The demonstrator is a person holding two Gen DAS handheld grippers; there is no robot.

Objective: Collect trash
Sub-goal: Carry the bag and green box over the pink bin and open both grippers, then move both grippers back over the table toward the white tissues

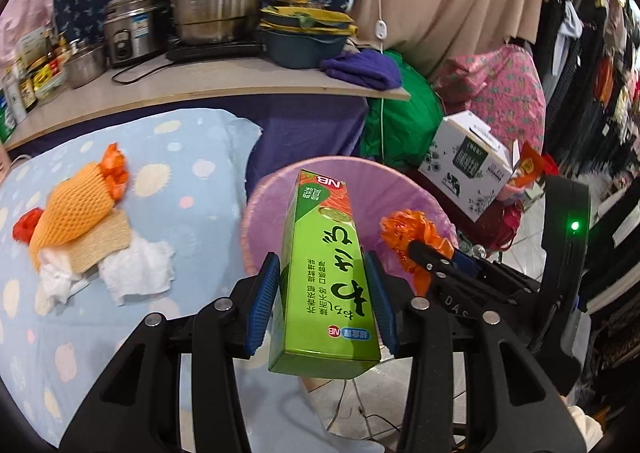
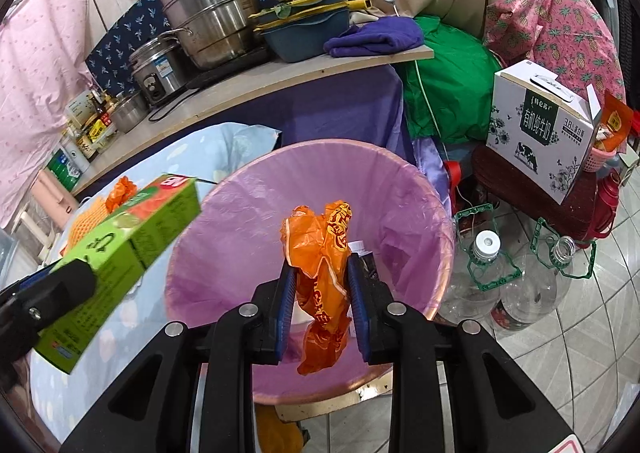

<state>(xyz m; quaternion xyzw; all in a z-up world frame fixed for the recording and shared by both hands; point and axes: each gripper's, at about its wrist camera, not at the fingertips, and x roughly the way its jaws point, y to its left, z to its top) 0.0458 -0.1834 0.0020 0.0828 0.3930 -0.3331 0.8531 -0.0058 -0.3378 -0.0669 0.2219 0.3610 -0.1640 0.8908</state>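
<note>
1. Left wrist view: the left gripper (image 1: pixel 322 293) is clamped on a green carton (image 1: pixel 326 273), one blue pad flat against each long side. The box runs lengthwise away from the claw, and its far end reaches out over the pink-lined trash bin (image 1: pixel 256 205) just ahead and below. My guess is it is held this way so it falls straight in when let go.

2. Right wrist view: the right gripper (image 2: pixel 320 301) pinches a crumpled orange plastic bag (image 2: pixel 322 253) between narrow jaws. Loose plastic bunches above the pads and hangs beneath them. The claw sits over the bin's open mouth, with the purple liner (image 2: pixel 240 221) directly beyond and below, so release looks like the step in hand.

3. Pose: both claws point forward and slightly down, converging on the bin. The left claw shows at the near left of the right one, with the carton angled toward the rim.

4. More trash waits well off to the left of the left claw on the dotted blue cloth (image 1: pixel 192 157): an orange foam net (image 1: pixel 76 205), white tissues (image 1: pixel 136 269) and a red scrap (image 1: pixel 24 225).

5. Risk: the long carton might catch the rim unless tipped.
</note>
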